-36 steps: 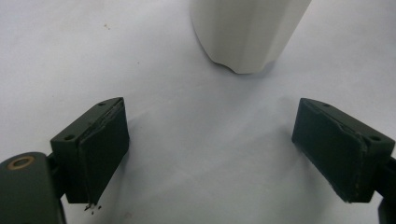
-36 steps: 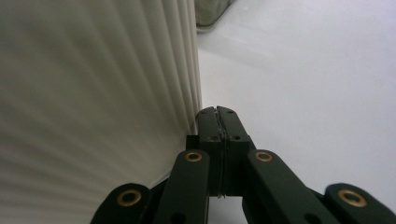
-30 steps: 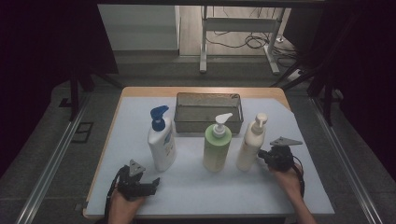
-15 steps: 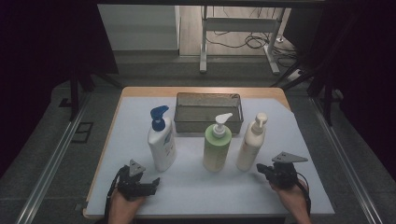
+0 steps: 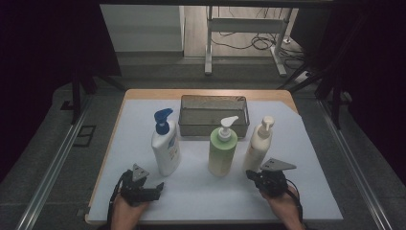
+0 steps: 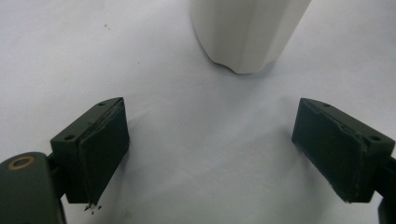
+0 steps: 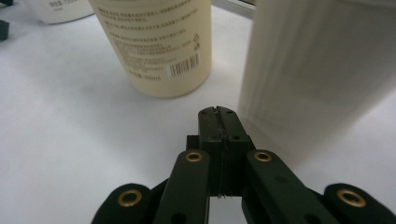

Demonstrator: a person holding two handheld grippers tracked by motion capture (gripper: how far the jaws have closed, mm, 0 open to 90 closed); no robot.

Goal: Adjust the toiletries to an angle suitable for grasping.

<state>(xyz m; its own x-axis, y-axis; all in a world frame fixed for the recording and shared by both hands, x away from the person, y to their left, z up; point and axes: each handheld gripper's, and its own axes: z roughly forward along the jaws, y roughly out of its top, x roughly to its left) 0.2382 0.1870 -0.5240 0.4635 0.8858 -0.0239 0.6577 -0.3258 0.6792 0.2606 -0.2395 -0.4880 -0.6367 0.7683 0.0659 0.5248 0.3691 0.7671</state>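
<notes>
Table (image 5: 306,191): white-topped with a wooden edge showing along the far and left sides; everything below stands or rests on it.
Basket (image 5: 214,114): dark wire-mesh tray, rectangular, at the far middle of the table, just behind the three bottles.
Blue-pump bottle (image 5: 165,144): white body, blue pump head, upright at the left of the row; its base shows in the left gripper view (image 6: 247,32), ahead of the jaws and apart from them.
Green bottle (image 5: 222,149): pale green body, white pump, upright in the middle of the row; in the right gripper view (image 7: 156,44) its printed label and barcode face the camera.
Cream bottle (image 5: 259,143): cream body, cream pump, upright at the right of the row, just beside the right gripper.
Left gripper (image 6: 212,149): held low at the near left of the table, jaws spread wide with bare table between them.
Right gripper (image 7: 218,121): held at the near right, jaws pressed together with nothing between them, tips close to the cream bottle's side.
</notes>
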